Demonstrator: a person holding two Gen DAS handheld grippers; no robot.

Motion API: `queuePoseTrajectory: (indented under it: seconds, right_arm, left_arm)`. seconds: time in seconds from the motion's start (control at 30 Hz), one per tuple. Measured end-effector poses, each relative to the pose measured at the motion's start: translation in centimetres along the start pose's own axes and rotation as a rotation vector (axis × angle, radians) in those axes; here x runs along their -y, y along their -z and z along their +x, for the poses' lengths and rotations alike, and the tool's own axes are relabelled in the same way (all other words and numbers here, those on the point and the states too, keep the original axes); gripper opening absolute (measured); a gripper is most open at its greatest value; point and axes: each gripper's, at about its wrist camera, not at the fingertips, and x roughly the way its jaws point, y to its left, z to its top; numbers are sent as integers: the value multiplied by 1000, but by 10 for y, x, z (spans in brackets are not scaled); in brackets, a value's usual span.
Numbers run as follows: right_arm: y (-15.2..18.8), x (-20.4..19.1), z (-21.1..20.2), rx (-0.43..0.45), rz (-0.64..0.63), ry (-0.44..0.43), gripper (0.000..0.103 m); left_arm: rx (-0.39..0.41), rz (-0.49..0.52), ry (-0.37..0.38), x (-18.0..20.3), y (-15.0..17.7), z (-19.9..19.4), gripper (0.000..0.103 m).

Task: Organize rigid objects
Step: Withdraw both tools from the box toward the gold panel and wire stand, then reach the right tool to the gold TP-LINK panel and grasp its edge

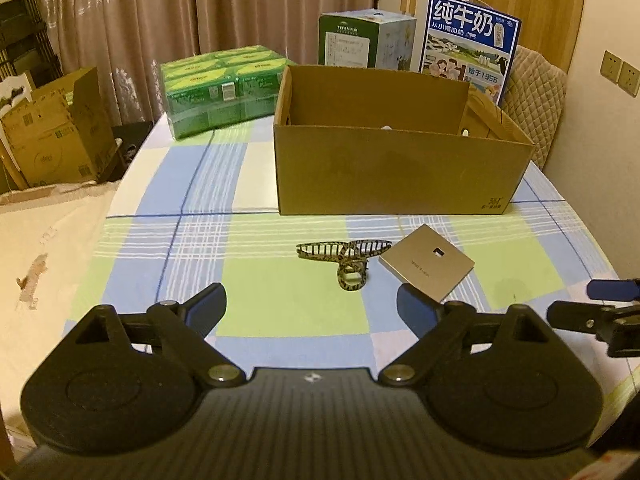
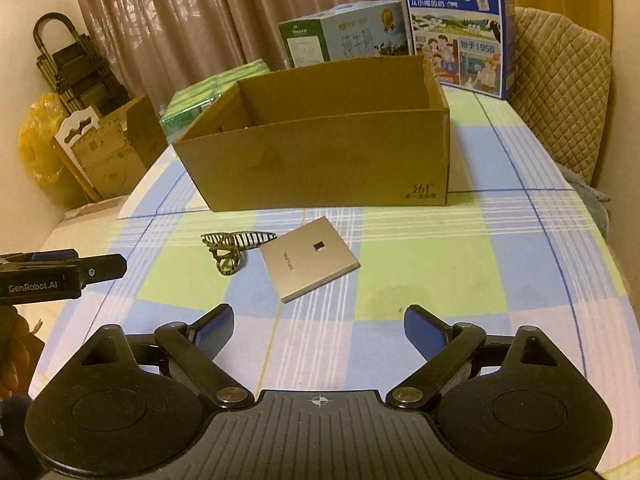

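A patterned hair claw clip lies on the checked tablecloth in front of an open cardboard box. Just right of the clip lies a flat grey square wall plate. My left gripper hovers open over the cloth, short of the clip, nothing between its blue pads. My right gripper is open too, short of the plate and empty. Each gripper shows at the edge of the other's view.
Behind the box stand a green shrink-wrapped pack, a green-and-white carton and a blue milk carton. A padded chair is at the far right. Cardboard boxes sit off the table's left edge.
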Motion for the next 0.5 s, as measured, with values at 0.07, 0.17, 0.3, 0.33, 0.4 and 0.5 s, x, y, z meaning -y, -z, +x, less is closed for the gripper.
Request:
queuePoseTrajectory:
  seconds: [0.07,0.17,0.3,0.33,0.4,0.5]
  right_arm:
    - [0,0,6,-10,-3,-1,90]
    - [-1,1,14,-21,-6,-2,90]
    - [-3,2,26,-38,-5,-6,90]
    - [-4,2,30,-42,-5,-8,90]
    - [-5,2,36,-49,-10,-9,90]
    - [-8,1,46,-53,-24,-11,90]
  left_arm:
    - [-9,-7,7,-2,0,4,90]
    - [-19,-7,9,-4,-1,11,90]
    - [-33,1,8,-6,-2,21,90]
    - [-36,2,8,-7,-3,24,90]
    - [-42,6,9,-7,-3,30,90]
    - [-45,17,10,-7,-5,39,90]
